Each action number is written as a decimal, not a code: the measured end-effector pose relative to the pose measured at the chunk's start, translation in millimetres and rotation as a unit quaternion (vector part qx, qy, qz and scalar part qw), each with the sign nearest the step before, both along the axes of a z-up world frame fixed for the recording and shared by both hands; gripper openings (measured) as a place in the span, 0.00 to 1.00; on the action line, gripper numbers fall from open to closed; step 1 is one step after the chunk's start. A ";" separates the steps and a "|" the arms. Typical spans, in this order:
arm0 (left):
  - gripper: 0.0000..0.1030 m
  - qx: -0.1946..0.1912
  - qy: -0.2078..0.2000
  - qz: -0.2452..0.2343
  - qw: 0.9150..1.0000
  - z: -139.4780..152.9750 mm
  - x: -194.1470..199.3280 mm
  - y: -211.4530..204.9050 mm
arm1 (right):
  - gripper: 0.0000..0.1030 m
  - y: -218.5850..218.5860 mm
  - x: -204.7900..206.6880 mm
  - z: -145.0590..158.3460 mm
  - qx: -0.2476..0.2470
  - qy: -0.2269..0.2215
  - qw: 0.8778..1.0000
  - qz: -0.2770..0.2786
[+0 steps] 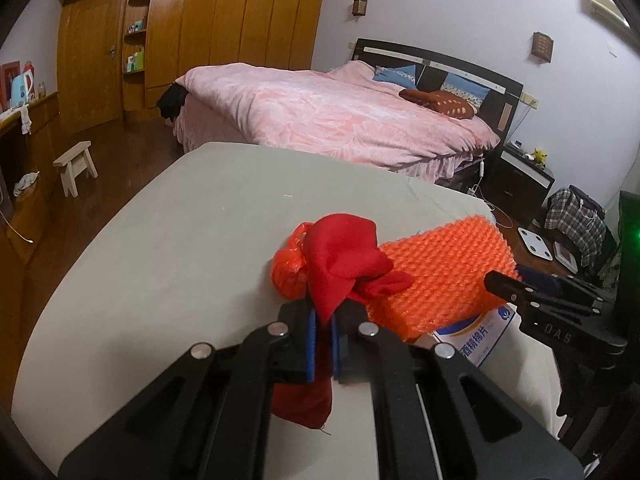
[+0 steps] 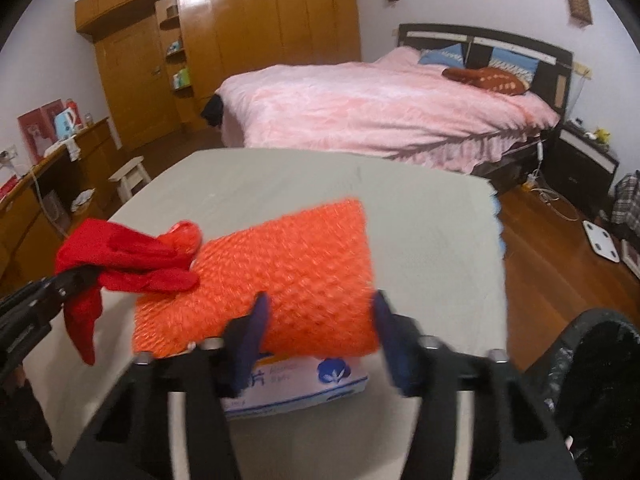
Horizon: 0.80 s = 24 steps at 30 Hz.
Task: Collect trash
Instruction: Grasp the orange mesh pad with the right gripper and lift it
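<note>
My left gripper is shut on a red cloth, held just above the grey table; it also shows in the right wrist view. A crumpled orange plastic bag lies right behind the cloth. An orange bubble-wrap sheet lies on top of a white and blue box near the table's front. My right gripper is open, its fingers straddling the near edge of the bubble wrap above the box.
A black-lined trash bin stands at the table's right. A pink bed lies beyond the table, wooden wardrobes behind it. A small white stool stands on the wood floor at left. A white scale lies on the floor at right.
</note>
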State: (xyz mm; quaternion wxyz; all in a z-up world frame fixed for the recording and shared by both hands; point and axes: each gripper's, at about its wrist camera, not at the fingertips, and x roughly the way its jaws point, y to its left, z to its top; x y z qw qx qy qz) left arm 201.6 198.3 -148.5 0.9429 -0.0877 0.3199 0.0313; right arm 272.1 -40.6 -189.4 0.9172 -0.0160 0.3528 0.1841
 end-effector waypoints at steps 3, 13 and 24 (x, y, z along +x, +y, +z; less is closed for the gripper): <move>0.05 0.002 0.001 -0.001 1.000 0.1 -1.5 -1.5 | 0.25 -1.4 -3.4 -0.4 0.000 0.002 1.000 0.005; 0.05 0.004 -0.011 0.007 1.000 13.6 -8.4 -2.6 | 0.15 -12.7 -20.8 20.8 0.013 -0.018 1.000 0.013; 0.05 0.009 -0.037 0.009 0.999 42.2 -24.0 -13.0 | 0.14 -44.9 -40.3 54.7 0.041 -0.043 0.998 -0.003</move>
